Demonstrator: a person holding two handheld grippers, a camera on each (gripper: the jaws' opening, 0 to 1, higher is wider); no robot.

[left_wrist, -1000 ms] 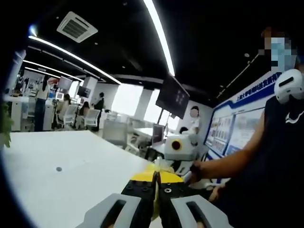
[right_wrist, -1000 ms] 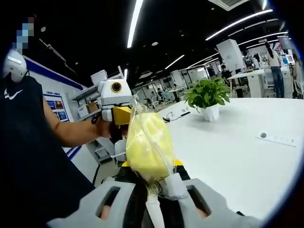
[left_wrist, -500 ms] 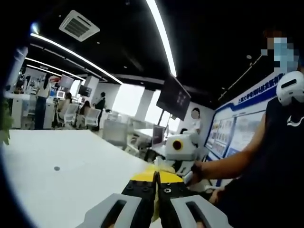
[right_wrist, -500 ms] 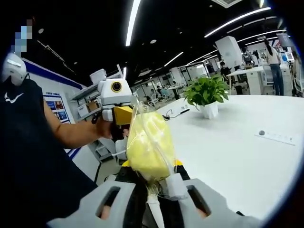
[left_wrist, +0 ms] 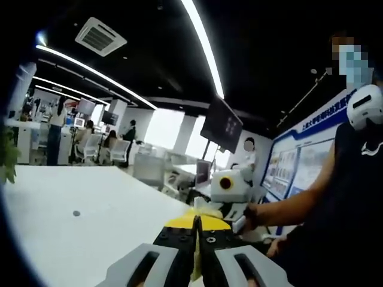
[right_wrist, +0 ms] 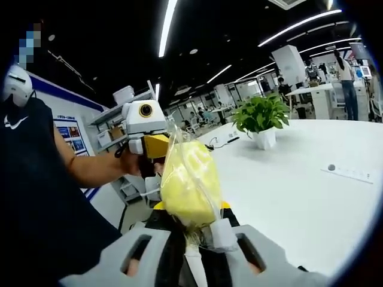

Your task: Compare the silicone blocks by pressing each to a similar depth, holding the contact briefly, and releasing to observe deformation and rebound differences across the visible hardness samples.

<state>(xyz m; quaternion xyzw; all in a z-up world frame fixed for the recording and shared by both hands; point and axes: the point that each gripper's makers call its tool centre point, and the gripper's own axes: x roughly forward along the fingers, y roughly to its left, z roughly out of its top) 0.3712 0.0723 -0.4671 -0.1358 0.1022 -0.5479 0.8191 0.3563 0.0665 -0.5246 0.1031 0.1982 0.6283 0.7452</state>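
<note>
The right gripper [right_wrist: 194, 230] pinches a soft yellow block in a clear plastic bag [right_wrist: 189, 182], raised above the white table [right_wrist: 299, 191]; the left gripper [left_wrist: 195, 224] is clenched on its far edge; other samples remain untested, I judge.

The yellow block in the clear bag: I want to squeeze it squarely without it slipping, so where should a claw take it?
Grip the yellow block across its broad middle, coming from its flat sides. The right claw is pinching only the bag's gathered bottom end, so the block stands above it; the film looks slippery and loose there.
</note>
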